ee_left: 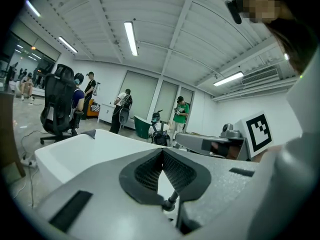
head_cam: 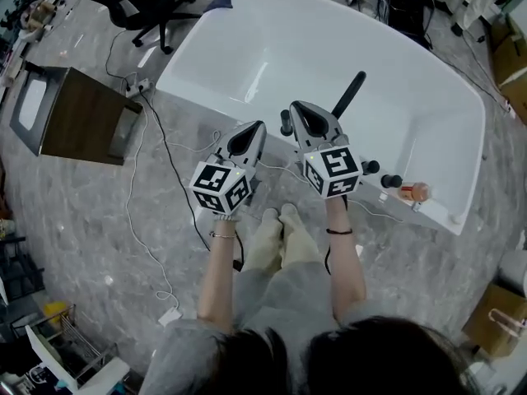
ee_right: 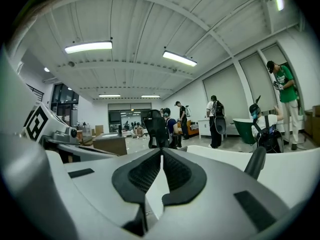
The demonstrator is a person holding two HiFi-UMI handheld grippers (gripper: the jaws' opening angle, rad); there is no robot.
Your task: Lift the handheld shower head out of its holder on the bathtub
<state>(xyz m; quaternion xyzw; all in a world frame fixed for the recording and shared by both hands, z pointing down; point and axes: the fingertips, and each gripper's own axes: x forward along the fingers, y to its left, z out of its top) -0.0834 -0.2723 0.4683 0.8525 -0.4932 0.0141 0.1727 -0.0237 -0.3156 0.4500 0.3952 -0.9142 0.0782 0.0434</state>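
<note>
Left tool (head_cam: 256, 127) and right tool (head_cam: 295, 106) are pressed together, empty, near the bathtub (head_cam: 247, 23). The shower head (head_cam: 350, 94) stands beside the right tool.

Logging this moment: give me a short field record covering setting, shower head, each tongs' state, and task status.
setting: white bathtub on a grey floor, person at its near rim
shower head: black shower head standing up from the near rim, untouched
left tongs: left tongs shut, empty, at the near rim
right tongs: right tongs shut, empty, beside the shower head, apart from it
other: black knobs on the rim
task status: lift not yet begun
</note>
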